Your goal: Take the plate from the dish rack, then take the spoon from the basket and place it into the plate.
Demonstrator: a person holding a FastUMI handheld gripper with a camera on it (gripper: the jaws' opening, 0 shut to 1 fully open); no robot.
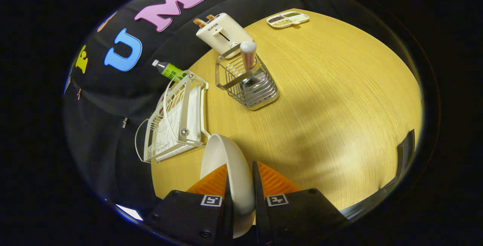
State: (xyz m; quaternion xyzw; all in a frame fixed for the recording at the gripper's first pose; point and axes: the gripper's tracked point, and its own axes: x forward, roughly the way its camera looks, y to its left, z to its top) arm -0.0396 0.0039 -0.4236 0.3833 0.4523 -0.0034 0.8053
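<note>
A white plate (pixel 226 163) stands on edge between the two fingers of my gripper (pixel 240 185), which is shut on its rim and holds it above the wooden table (pixel 332 99). Just beyond the plate and to the left sits the white wire dish rack (pixel 175 119), with nothing standing in its slots. Further ahead stands a metal wire basket (pixel 247 83). In it a spoon (pixel 248 55) stands upright, its pale handle with a reddish pattern sticking up out of the top.
A cream toaster (pixel 222 33) with toast in it stands behind the basket. A green-labelled bottle (pixel 169 70) lies beyond the rack. A divided white tray (pixel 287 19) of dry foods sits at the far table edge. A dark chair back (pixel 403 155) shows at the right.
</note>
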